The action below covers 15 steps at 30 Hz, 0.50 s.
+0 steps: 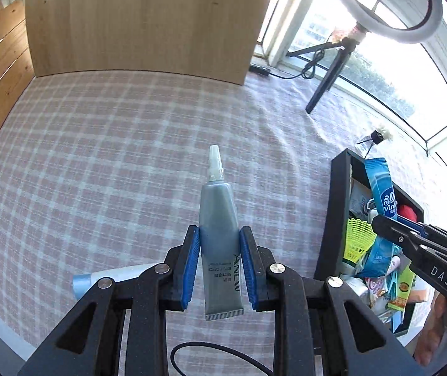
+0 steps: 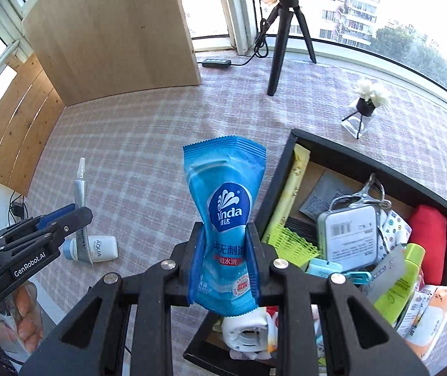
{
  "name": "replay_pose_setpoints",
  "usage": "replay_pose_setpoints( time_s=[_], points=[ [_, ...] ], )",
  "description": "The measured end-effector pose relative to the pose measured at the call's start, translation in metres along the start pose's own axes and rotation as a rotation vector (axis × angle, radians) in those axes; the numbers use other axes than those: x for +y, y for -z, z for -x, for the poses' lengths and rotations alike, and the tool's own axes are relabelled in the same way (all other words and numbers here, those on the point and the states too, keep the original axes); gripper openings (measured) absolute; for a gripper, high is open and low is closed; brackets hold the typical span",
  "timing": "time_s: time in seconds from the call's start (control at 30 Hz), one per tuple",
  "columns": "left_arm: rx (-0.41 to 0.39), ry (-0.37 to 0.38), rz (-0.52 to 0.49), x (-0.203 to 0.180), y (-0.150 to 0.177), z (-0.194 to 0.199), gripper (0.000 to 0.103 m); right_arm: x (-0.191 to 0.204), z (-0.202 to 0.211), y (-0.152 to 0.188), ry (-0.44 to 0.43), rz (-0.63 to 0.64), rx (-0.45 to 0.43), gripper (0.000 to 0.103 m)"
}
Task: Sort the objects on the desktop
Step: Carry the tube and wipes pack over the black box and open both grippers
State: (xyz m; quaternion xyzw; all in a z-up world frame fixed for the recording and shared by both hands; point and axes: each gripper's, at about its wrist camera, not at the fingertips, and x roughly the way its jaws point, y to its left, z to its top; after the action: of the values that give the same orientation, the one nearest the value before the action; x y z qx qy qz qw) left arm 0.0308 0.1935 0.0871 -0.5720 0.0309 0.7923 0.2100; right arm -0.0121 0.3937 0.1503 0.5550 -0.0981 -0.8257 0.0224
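STEP: carry phase, both items lifted clear of black open box (image 2: 289,169) | LEFT: left hand-held gripper (image 1: 219,266) clamped on grey plastic cream tube (image 1: 218,219), held over checked-cloth bench (image 1: 98,156) | RIGHT: right hand-held gripper (image 2: 225,261) pinching blue Vinda wipes packet (image 2: 226,206) beside box | NEXT: probably set each down in separate groups; white AQUA bottle (image 2: 98,248) lying on bench.

Bright daylight floods through the windows (image 1: 380,72), blowing them out to glare; fisheye edges curve and darken.
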Motion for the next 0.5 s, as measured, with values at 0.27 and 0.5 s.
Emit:
replay_pose_setpoints(
  time_s=[0.27, 0.5],
  points=[
    [0.020, 0.074, -0.179, -0.104, 0.002, 0.005, 0.025, -0.097, 0.040, 0.029, 0.089, -0.116, -0.038, 0.024],
    [0.047, 0.107, -0.333, -0.187, -0.009, -0.022, 0.025, -0.171, 0.060, 0.055, 0.130, -0.232, -0.037, 0.025]
  ],
)
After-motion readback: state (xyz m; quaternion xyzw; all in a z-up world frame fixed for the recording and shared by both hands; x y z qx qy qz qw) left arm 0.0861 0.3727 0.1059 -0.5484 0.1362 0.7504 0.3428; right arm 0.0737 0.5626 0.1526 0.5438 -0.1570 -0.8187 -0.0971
